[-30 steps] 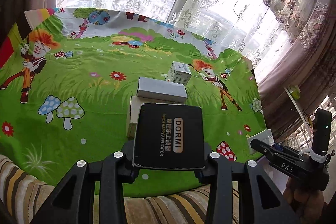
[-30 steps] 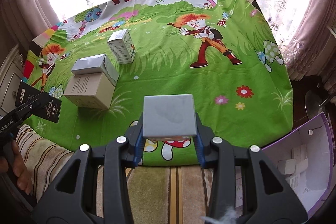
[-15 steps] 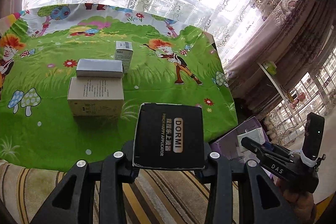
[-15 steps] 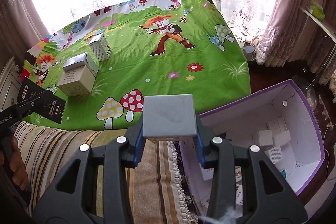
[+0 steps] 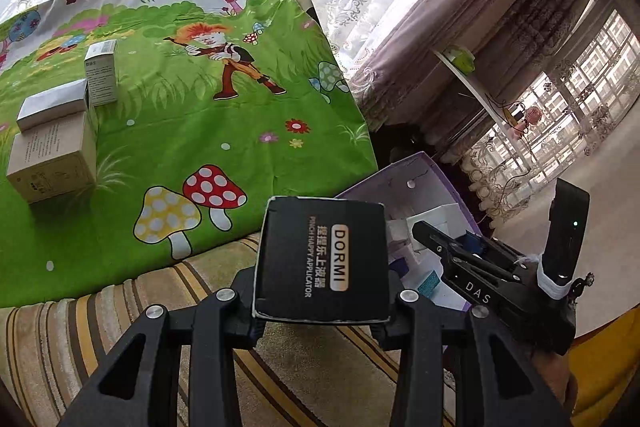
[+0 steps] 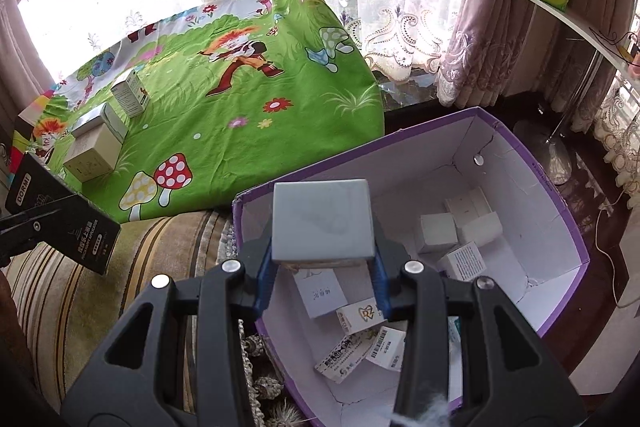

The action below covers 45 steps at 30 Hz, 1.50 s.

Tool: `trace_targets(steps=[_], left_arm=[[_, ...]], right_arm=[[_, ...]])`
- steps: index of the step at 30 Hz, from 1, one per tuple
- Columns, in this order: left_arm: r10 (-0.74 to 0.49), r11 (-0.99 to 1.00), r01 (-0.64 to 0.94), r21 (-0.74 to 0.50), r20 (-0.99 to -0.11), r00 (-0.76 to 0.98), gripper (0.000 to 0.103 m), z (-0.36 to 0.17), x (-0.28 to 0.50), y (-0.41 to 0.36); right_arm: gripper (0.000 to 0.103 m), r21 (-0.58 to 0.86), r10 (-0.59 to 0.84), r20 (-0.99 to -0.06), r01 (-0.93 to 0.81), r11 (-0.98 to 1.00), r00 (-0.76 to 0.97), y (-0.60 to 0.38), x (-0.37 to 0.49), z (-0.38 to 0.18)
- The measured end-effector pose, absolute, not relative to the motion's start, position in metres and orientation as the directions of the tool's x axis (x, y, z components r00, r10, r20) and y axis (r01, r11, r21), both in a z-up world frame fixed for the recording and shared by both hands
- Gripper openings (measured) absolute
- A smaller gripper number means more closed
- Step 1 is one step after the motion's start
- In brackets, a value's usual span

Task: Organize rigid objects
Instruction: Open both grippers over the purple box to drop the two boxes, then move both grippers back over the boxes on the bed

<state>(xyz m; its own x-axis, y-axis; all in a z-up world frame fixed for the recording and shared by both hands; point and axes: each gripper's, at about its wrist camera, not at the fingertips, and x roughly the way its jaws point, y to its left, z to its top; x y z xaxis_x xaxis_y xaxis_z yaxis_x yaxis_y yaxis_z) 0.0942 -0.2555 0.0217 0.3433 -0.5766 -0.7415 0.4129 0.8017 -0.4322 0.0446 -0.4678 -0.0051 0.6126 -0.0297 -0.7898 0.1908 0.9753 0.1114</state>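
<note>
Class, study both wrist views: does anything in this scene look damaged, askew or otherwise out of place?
Slightly. The purple box shows cracked creases in its white lining, and the small cartons inside lie jumbled at all angles. The black DORMI box in the left gripper has scuffed, whitened edges. The three boxes on the green cloth look orderly.
</note>
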Motion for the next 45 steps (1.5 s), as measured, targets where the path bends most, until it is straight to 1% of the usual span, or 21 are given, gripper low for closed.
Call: trace_targets(steps=[10, 13, 14, 15, 16, 17, 18, 20, 24, 28, 30, 33, 38, 40, 41, 42, 45], left_arm=[[-0.618, 0.732, 0.532, -0.425, -0.742, 0.259, 0.041, 0.022, 0.076, -0.307], [-0.634, 0.706, 0.563, -0.43, -0.737, 0.233, 0.042, 0.023, 0.072, -0.318], [-0.639, 0.695, 0.575, -0.432, -0.736, 0.221, 0.042, 0.023, 0.072, -0.323], [-0.642, 0.687, 0.584, -0.432, -0.737, 0.211, 0.045, 0.023, 0.071, -0.326], [-0.645, 0.678, 0.593, -0.434, -0.738, 0.198, 0.048, 0.022, 0.069, -0.329], [-0.648, 0.67, 0.601, -0.436, -0.738, 0.187, 0.057, 0.021, 0.068, -0.332], [-0.65, 0.665, 0.606, -0.436, -0.738, 0.183, 0.063, 0.021, 0.067, -0.333], [-0.65, 0.669, 0.601, -0.437, -0.736, 0.19, 0.068, 0.022, 0.068, -0.331], [-0.645, 0.695, 0.561, -0.45, -0.735, 0.21, 0.074, 0.022, 0.073, -0.32], [-0.626, 0.733, 0.512, -0.448, -0.739, 0.25, 0.078, 0.023, 0.082, -0.304], [-0.609, 0.758, 0.485, -0.436, -0.739, 0.288, 0.083, 0.025, 0.089, -0.292], [-0.573, 0.798, 0.443, -0.407, -0.741, 0.351, 0.086, 0.029, 0.1, -0.272], [-0.474, 0.878, 0.319, -0.358, -0.747, 0.467, 0.091, 0.034, 0.129, -0.224], [-0.424, 0.905, 0.256, -0.338, -0.749, 0.509, 0.095, 0.036, 0.14, -0.202], [-0.401, 0.916, 0.226, -0.331, -0.753, 0.522, 0.1, 0.037, 0.146, -0.192], [-0.38, 0.925, 0.196, -0.326, -0.755, 0.534, 0.103, 0.037, 0.151, -0.181], [-0.287, 0.955, 0.112, -0.274, -0.769, 0.571, 0.103, 0.036, 0.164, -0.153]], right_arm=[[0.045, 0.14, -0.053, -0.792, 0.265, 0.954, 0.608, -0.501, 0.029, -0.016], [0.046, 0.156, -0.055, -0.792, 0.289, 0.945, 0.608, -0.51, 0.026, -0.018], [0.049, 0.158, -0.057, -0.792, 0.295, 0.942, 0.608, -0.512, 0.025, -0.018], [0.052, 0.16, -0.06, -0.792, 0.301, 0.94, 0.608, -0.514, 0.024, -0.018], [0.059, 0.16, -0.062, -0.791, 0.304, 0.939, 0.609, -0.515, 0.024, -0.018], [0.065, 0.16, -0.065, -0.79, 0.307, 0.938, 0.61, -0.516, 0.024, -0.018], [0.068, 0.158, -0.068, -0.79, 0.309, 0.938, 0.609, -0.517, 0.025, -0.018], [0.08, 0.155, -0.072, -0.791, 0.313, 0.937, 0.607, -0.517, 0.025, -0.017], [0.081, 0.166, -0.054, -0.794, 0.301, 0.939, 0.606, -0.515, 0.026, -0.018], [0.083, 0.169, -0.039, -0.798, 0.285, 0.944, 0.601, -0.51, 0.028, -0.02], [0.083, 0.171, -0.03, -0.8, 0.275, 0.946, 0.599, -0.508, 0.029, -0.02], [0.084, 0.172, -0.018, -0.804, 0.261, 0.95, 0.595, -0.503, 0.03, -0.021], [0.085, 0.174, -0.002, -0.808, 0.242, 0.955, 0.59, -0.498, 0.031, -0.023], [0.085, 0.174, 0.003, -0.81, 0.237, 0.956, 0.586, -0.497, 0.031, -0.024], [0.085, 0.174, 0.005, -0.812, 0.233, 0.957, 0.583, -0.496, 0.031, -0.025], [0.085, 0.173, 0.007, -0.814, 0.231, 0.958, 0.581, -0.495, 0.031, -0.026], [0.085, 0.172, 0.01, -0.816, 0.227, 0.959, 0.578, -0.494, 0.032, -0.027]])
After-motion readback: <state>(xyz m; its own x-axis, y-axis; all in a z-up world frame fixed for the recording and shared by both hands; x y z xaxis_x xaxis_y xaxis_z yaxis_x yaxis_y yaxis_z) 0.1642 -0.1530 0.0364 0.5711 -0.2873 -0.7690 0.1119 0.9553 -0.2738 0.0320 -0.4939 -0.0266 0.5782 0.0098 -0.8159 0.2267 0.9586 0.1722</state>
